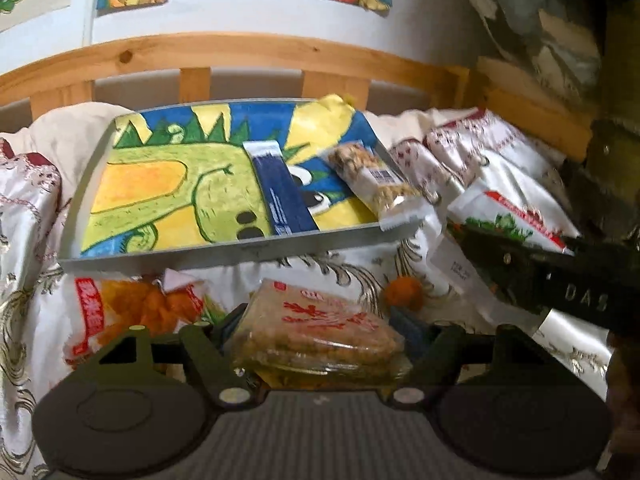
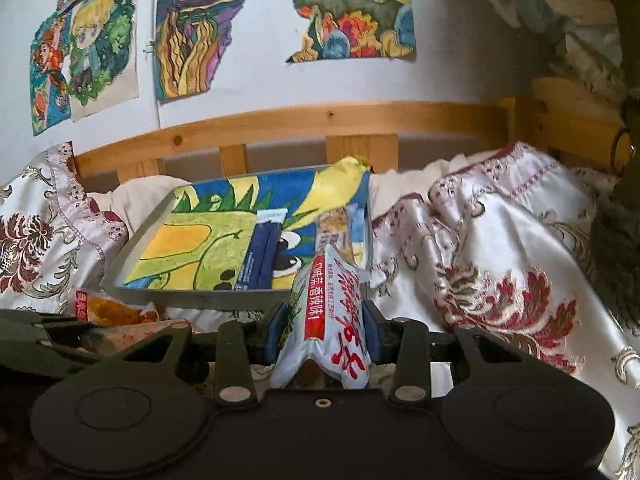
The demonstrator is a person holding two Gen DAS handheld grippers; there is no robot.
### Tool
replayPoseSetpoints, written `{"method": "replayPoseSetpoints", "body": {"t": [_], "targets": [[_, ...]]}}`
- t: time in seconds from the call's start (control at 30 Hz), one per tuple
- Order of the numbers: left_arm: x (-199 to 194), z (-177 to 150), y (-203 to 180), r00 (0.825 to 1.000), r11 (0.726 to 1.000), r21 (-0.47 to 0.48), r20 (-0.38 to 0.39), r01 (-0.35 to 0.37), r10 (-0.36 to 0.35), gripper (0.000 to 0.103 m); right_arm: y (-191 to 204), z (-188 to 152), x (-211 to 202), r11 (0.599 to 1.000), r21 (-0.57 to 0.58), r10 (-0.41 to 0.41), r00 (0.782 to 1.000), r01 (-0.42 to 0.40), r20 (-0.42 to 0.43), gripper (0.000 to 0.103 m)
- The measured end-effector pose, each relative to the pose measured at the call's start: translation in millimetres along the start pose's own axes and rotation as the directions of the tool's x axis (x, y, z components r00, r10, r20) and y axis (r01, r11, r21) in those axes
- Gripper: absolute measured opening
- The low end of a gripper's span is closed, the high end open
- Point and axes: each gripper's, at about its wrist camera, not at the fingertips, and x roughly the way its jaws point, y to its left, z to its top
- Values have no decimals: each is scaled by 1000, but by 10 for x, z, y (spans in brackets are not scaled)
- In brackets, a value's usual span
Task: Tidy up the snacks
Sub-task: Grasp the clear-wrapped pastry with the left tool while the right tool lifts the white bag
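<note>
Left wrist view: a grey tray (image 1: 248, 250) lined with a green, yellow and blue dinosaur drawing lies tilted on a white embroidered bedspread (image 1: 516, 168), in front of a wooden bed rail (image 1: 248, 50).
Snacks in the tray: a dark blue bar wrapper (image 1: 282, 190) lies lengthwise near the middle; a clear packet of nut pieces (image 1: 374, 178) lies at the tray's right side, its sealed end sticking out over the front rim.
Snack in the left tool: a clear-wrapped stack of brown cakes (image 1: 320, 332) with red lettering on top, lying flat just below the tray's front rim.
Left gripper (image 1: 322, 338): set wide, one finger at each side of the cake pack; the pack fills the gap and the blue pads look to be against its wrap.
Loose snacks: an orange-filled bag with a red and white label (image 1: 124, 312) lies on the cloth left of the cakes; a small orange piece (image 1: 404, 292) sits to their right.
Right wrist view: a white pouch (image 2: 332, 320) with red lettering and a red stripe stands on edge, pinched in at its middle.
Right gripper (image 2: 326, 330): narrowed onto the pouch, both blue pads (image 2: 274, 332) pressing its sides.
Pouch position: raised above the bedspread, just before the tray's front right corner.
Arm pose: in the left wrist view the right tool enters from the right edge, angled down toward the tray, pouch at its tip; both tools point toward the bed rail and the wall drawings (image 2: 192, 28).
</note>
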Motion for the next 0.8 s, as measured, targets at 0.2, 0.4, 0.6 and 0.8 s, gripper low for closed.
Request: {"method": "replayPoseSetpoints", "body": {"t": [0.2, 0.4, 0.6, 0.8], "targets": [[-55, 33, 30, 1000, 1000, -1, 25, -2, 2, 76, 27, 3, 38, 1000, -6, 6, 1000, -6, 17, 42], [-90, 27, 32, 999, 1000, 8, 43, -1, 1, 75, 24, 2, 48, 1000, -5, 10, 1000, -10, 18, 42], [-173, 109, 55, 996, 1000, -6, 86, -4, 5, 75, 60, 19, 23, 999, -12, 44, 997, -43, 65, 42], [-168, 403, 183, 986, 999, -33, 160, -43, 48, 75, 168, 178, 140, 995, -49, 99, 978, -91, 184, 42]]}}
